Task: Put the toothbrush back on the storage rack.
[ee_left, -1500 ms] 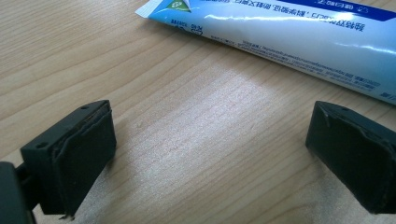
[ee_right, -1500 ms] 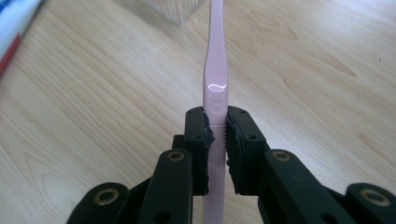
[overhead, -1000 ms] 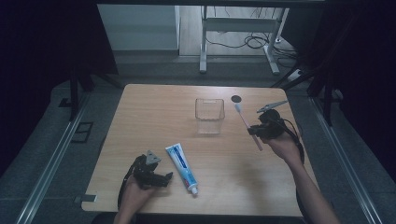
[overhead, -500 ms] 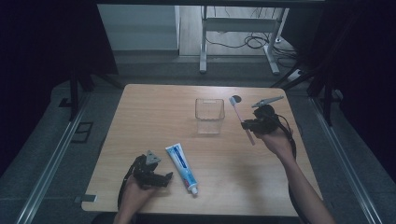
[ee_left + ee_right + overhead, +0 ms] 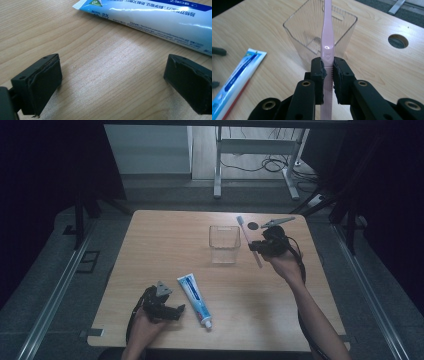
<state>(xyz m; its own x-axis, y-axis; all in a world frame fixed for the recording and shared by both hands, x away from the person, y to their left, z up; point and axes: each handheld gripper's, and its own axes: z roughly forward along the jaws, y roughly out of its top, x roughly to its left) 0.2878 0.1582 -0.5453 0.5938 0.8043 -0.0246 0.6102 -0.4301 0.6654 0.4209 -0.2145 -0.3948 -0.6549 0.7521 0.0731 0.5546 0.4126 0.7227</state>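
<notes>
The right gripper holds the pink toothbrush by its handle, at 3 o'clock of the clear cup. If the brush tilts, it may hit the rim and tip the cup. The left gripper rests wide open on the bench, near the toothpaste tube.
</notes>
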